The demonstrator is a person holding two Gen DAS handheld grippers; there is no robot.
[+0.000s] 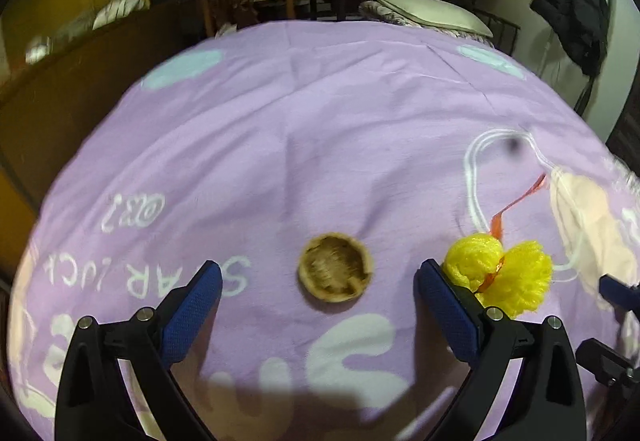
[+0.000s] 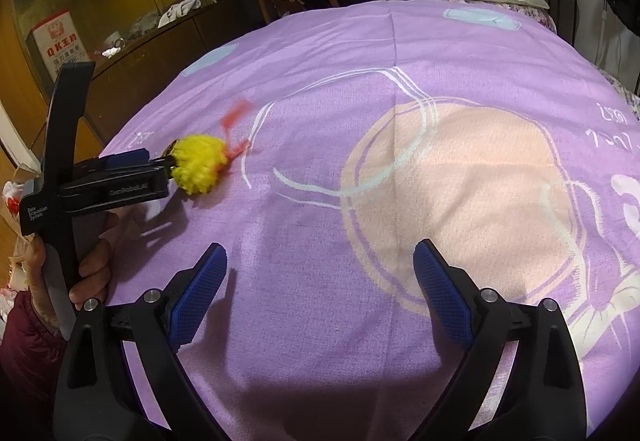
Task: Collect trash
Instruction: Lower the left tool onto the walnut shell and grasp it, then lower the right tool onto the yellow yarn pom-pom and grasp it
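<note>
Purple bedspread [image 1: 320, 129] | nutshell [image 1: 335, 272] hollow up | left tongs [image 1: 320, 281], right tongs [image 2: 320, 265] released

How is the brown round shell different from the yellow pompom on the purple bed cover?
The brown shell is a hard-looking, hollow cup lying open side up; the yellow pompom is fluffy and tied in the middle with an orange ribbon. The brown shell lies between the open left gripper fingers; the yellow pompom lies beside its right finger. Both rest on the purple cover.
</note>
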